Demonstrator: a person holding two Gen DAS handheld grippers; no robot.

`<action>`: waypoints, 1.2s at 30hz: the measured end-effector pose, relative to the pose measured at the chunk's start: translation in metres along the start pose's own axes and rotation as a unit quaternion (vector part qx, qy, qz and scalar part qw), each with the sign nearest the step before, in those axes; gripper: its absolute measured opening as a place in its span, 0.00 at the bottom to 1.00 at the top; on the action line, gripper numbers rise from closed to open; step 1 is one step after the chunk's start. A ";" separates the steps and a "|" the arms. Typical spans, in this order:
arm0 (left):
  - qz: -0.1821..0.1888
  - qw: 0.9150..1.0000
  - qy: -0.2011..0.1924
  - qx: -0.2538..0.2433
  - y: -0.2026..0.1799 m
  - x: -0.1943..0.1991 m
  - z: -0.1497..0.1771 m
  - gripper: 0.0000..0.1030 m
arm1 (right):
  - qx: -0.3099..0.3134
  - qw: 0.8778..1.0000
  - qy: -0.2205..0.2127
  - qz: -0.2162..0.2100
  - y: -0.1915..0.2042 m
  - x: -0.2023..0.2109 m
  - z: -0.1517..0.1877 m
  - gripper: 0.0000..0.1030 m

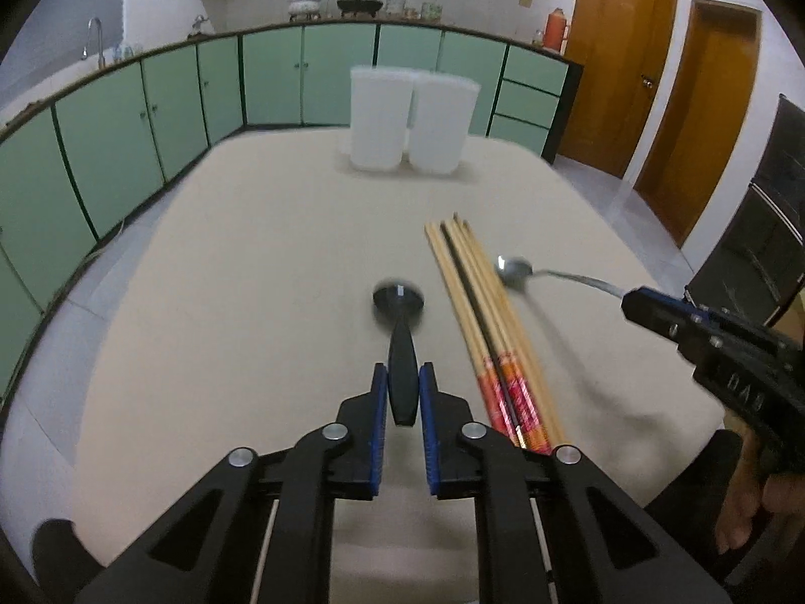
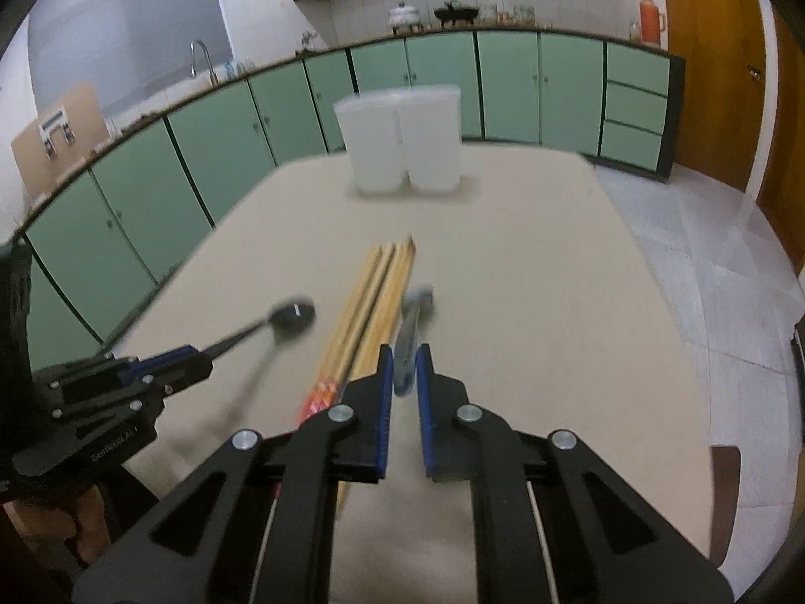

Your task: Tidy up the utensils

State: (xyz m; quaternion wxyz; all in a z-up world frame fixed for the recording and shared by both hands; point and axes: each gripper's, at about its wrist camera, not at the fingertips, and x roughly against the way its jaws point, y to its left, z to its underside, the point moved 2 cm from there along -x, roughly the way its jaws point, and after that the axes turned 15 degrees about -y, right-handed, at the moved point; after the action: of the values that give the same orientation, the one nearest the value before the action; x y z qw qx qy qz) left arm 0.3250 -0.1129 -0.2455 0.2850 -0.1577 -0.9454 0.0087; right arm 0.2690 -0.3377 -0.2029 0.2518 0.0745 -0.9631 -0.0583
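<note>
Both spoons lifted, bound for the two white plastic tubs (image 1: 412, 121).

Left gripper (image 1: 402, 392) clamps the black plastic spoon (image 1: 400, 312), right gripper (image 2: 404, 377) the silver metal spoon (image 1: 518, 269) (chopsticks (image 1: 483, 312) remain); next, carry them over and drop each inside.

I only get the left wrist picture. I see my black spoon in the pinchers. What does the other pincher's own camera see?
Observer: The right gripper is shut on the silver spoon's handle, blue pads either side.
Operator: Anything on the counter I'm missing?
Observer: A cardboard box leans at the far left end of the counter, past the tap.
Operator: And the sticks?
Observer: The chopsticks lie on the table, just left of the right gripper.
</note>
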 end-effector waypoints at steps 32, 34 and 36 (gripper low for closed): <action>0.058 0.997 -0.041 -0.028 0.028 0.008 -0.106 0.03 | 0.007 0.998 0.016 -0.054 -0.003 -0.007 -0.113 0.01; 0.061 0.997 -0.047 -0.024 0.031 0.006 -0.113 0.03 | 0.012 0.998 0.008 -0.056 0.001 -0.006 -0.124 0.01; 0.063 0.996 -0.054 -0.018 0.036 0.005 -0.120 0.03 | 0.017 0.998 0.001 -0.062 0.004 -0.007 -0.134 0.01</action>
State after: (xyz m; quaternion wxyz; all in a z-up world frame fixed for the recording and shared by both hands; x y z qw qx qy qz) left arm 0.3971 -0.0857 -0.1462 0.2295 -0.2213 -0.9476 0.0180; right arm 0.3406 -0.3428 -0.0891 0.2473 0.1384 -0.9573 -0.0576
